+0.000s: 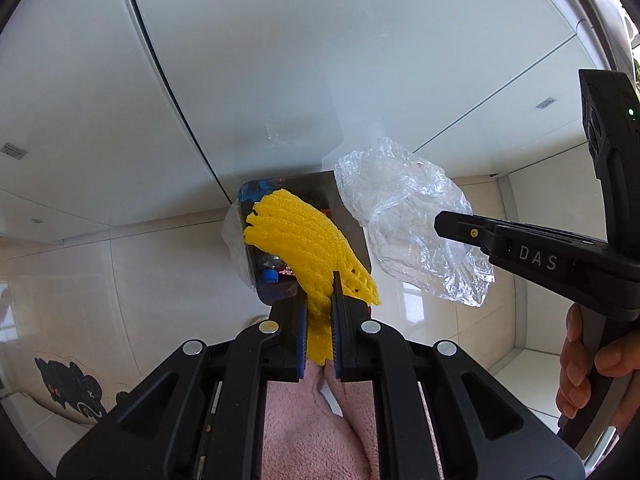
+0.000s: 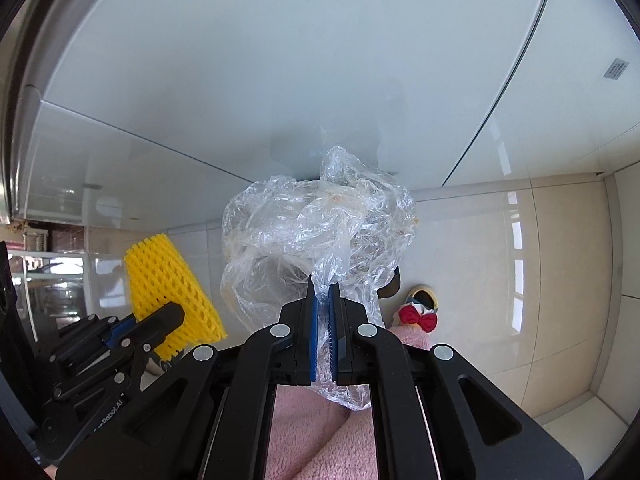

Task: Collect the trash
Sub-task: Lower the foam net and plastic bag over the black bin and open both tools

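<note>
In the left wrist view my left gripper (image 1: pixel 320 292) is shut on a yellow foam fruit net (image 1: pixel 300 240), which hangs over a small dark trash bin (image 1: pixel 352 236). The bin holds several scraps, among them a blue bottle cap (image 1: pixel 270 277). From the right, my right gripper (image 1: pixel 440 226) reaches in, shut on a crumpled clear plastic bag (image 1: pixel 404 208) beside the bin. In the right wrist view the right gripper (image 2: pixel 322 290) pinches that clear plastic bag (image 2: pixel 316 232), which hides most of the bin. To the left are the foam net (image 2: pixel 168 276) and the left gripper (image 2: pixel 176 314).
White glossy cabinet doors (image 1: pixel 280 60) rise behind the bin. The floor is beige tile (image 2: pixel 500 280). A slipper with a red bow (image 2: pixel 418 317) lies right of the bin, and a black cat-shaped mat (image 1: pixel 72 388) lies at the left. Pink fleece clothing (image 1: pixel 320 420) fills the bottom. A person's hand (image 1: pixel 592 364) grips the right handle.
</note>
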A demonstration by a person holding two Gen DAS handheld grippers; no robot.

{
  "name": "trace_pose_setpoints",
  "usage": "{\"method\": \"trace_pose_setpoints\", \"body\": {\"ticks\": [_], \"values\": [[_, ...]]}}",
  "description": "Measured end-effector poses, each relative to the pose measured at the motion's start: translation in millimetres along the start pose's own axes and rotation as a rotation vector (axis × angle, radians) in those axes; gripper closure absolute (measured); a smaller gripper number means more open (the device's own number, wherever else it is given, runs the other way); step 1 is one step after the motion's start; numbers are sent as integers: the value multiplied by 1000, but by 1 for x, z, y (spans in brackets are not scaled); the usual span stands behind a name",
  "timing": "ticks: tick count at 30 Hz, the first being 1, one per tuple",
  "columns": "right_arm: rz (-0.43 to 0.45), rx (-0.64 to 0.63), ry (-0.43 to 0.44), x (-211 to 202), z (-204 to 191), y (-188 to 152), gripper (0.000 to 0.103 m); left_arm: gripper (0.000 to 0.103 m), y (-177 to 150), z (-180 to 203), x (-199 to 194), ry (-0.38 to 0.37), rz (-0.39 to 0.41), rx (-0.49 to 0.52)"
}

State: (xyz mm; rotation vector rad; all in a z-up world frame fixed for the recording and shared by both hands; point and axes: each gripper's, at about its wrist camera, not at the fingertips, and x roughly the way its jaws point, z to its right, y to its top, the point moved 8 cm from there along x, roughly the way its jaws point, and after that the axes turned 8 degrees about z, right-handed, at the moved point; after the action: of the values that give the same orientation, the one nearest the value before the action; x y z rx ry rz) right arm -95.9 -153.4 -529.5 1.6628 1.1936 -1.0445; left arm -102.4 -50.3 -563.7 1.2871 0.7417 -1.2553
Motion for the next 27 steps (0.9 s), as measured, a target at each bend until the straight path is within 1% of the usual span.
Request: {"method": "trace_pose_setpoints", "body": {"ticks": [4, 10, 16, 18, 21, 22, 24, 25, 26, 27], "values": [[-35, 26, 3, 23, 1, 2, 97, 95, 2, -2, 22, -6, -24, -2], [-81, 56, 5, 47, 1, 5, 97, 95, 3, -7, 43, -19, -60, -10], [-88, 114, 32, 56, 4, 7, 94, 92, 5, -12, 52, -17, -79, -29], [-88, 119, 33, 59, 4, 7, 94, 81, 5, -16, 50, -17, -75, -34], [-96, 130, 35, 61, 6, 9, 93, 76, 7, -17, 45, -9, -64, -27], [-95, 132, 33, 59, 6, 10, 91, 75, 8, -17, 44, -7, -62, -26], [-88, 142, 38, 56, 6, 12, 73, 67, 10, -17, 41, -4, -56, -27], [-80, 150, 41, 57, 6, 13, 55, 65, 10, -19, 41, -2, -53, -28], [-73, 153, 40, 58, 5, 14, 52, 62, 11, -19, 40, -3, -49, -30], [-70, 151, 40, 57, 5, 15, 52, 58, 12, -19, 38, -3, -47, -33]]}}
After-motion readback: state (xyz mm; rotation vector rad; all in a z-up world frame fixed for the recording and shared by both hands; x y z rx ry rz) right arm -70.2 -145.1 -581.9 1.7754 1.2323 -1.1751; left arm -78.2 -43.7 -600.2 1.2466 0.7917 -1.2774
